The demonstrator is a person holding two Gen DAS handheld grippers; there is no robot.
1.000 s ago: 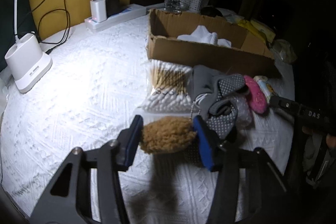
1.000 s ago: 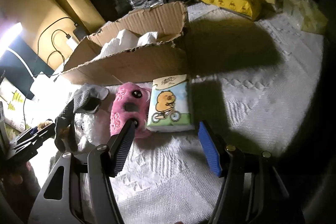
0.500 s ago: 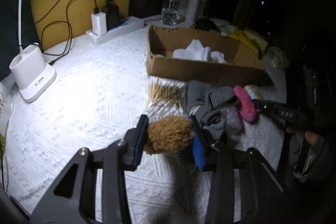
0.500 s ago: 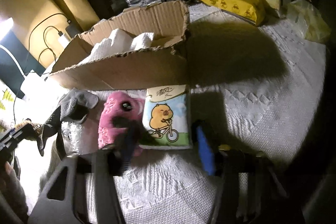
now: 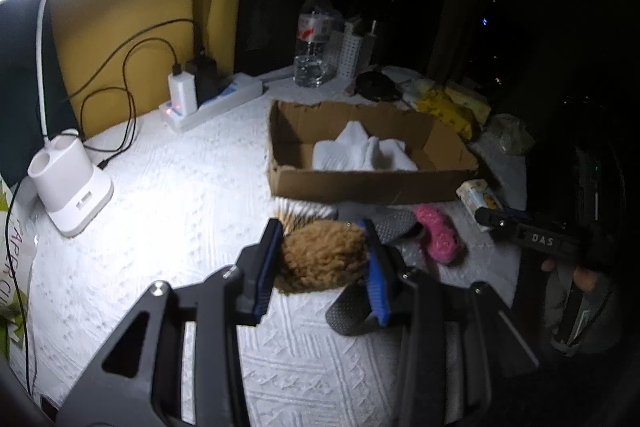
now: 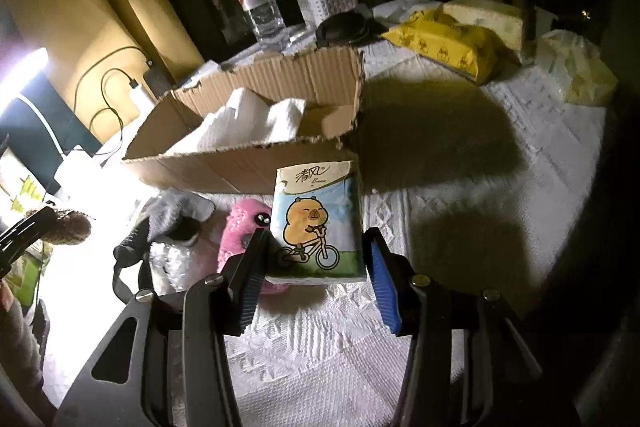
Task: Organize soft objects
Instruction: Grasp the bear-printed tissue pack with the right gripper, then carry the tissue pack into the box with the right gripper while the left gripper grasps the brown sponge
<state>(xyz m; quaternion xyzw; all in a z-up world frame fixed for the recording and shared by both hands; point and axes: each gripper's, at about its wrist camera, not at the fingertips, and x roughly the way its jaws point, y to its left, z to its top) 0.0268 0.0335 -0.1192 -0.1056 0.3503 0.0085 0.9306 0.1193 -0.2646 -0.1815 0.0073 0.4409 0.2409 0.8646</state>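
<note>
Pinching a tan fuzzy plush between its blue pads, the left gripper sits at the lower centre of the left wrist view, with the plush squeezed on both sides and raised off the white textured counter. A dark grey grip-dotted sock lies just behind it, another dotted piece shows under the right-hand pad, and a pink plush toy rests to the right of the sock. Above these, at mid-frame, stands an open cardboard box holding folded white cloth. A white lamp base occupies the left edge, and a power strip and water bottle sit toward the top.

In the right wrist view, the right gripper at lower centre is closed on a pocket tissue pack printed with a cartoon animal on a bicycle; both pads press its sides, and the pack stands tilted up just in front of the box. The pink toy lies immediately left of the pack, partly behind the left pad, and the grey sock lies further left. At the far left edge the tan plush shows in the other gripper. Yellow wipe packs lie at the upper right.
</note>
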